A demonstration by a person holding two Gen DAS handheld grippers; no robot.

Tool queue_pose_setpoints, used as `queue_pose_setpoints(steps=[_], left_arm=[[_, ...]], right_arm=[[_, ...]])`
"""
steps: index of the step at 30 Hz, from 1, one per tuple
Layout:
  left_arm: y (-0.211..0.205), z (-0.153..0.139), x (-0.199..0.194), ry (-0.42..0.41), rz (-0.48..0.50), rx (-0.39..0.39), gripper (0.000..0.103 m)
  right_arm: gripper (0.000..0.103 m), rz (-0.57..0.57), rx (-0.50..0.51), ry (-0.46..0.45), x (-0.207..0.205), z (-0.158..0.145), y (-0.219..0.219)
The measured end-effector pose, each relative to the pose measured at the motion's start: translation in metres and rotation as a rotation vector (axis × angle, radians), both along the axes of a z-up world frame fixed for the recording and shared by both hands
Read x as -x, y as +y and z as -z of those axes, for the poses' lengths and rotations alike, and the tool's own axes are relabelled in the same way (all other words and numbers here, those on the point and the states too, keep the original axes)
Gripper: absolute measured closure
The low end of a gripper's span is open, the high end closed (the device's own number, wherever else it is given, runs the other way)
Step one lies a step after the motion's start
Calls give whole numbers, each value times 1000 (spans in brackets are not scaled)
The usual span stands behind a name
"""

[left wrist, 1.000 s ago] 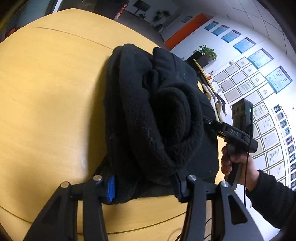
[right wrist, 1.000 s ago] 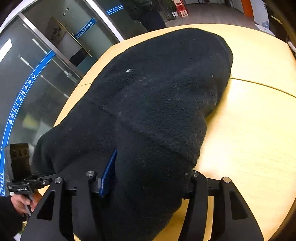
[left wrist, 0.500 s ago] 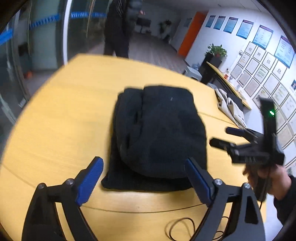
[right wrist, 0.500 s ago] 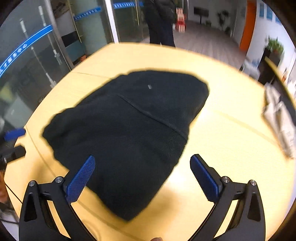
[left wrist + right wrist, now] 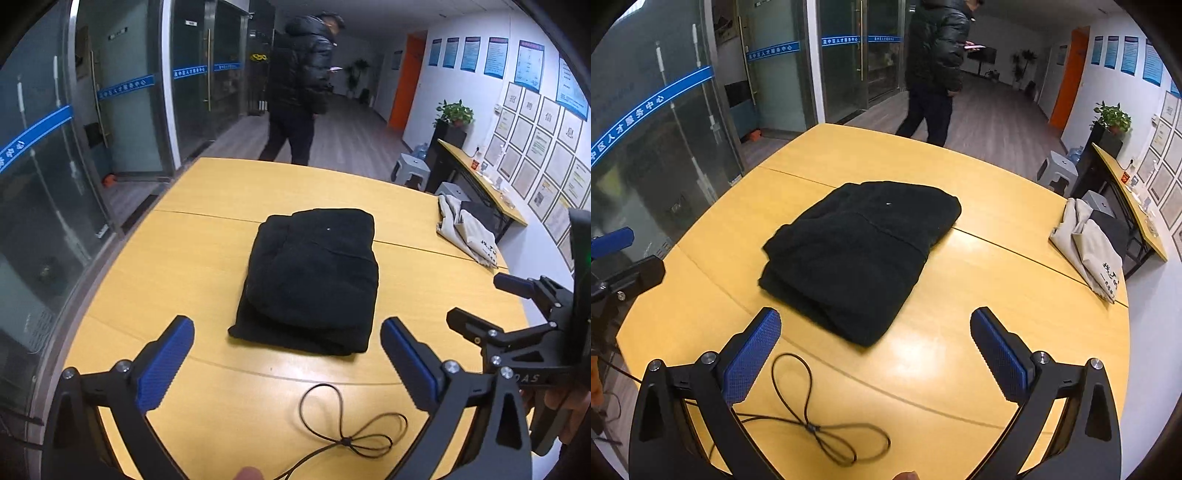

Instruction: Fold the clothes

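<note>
The left gripper (image 5: 287, 341) hangs over the near edge of the yellow wooden table (image 5: 207, 266), its blue-padded jaws spread wide and holding nothing. The right gripper (image 5: 875, 332) is likewise spread wide and empty; it also shows at the right edge of the left wrist view (image 5: 491, 302). Just below the fingers a thin black looped cord (image 5: 351, 428) lies on the tabletop. Beyond both grippers, apart from them, the black fleece garment (image 5: 314, 273) rests folded into a thick rectangular stack near the middle of the table. Further right, at the table's far edge, lies a crumpled beige cloth bag (image 5: 1089, 243); whether anything is inside it cannot be told. A man in a dark puffer jacket (image 5: 301, 88) stands behind the table.
</note>
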State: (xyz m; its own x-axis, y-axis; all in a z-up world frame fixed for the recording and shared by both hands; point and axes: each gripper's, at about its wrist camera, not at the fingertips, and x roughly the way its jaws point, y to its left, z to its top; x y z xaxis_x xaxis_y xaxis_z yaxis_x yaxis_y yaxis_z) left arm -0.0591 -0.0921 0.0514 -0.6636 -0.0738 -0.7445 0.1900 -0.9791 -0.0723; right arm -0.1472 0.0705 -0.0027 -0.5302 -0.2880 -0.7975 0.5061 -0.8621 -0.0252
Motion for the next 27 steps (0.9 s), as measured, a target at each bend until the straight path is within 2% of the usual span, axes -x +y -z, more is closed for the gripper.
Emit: queue_pose_setpoints(steps=[10, 17, 27], left_arm=[[10, -27, -46, 21, 13, 59, 0], [2, -34, -54, 17, 4, 171, 0], [-30, -27, -55, -1, 41, 139, 0]], right_arm=[[0, 8, -40, 20, -52, -33, -2], [0, 87, -78, 19, -66, -42, -19], [0, 177, -127, 10, -78, -39, -32]])
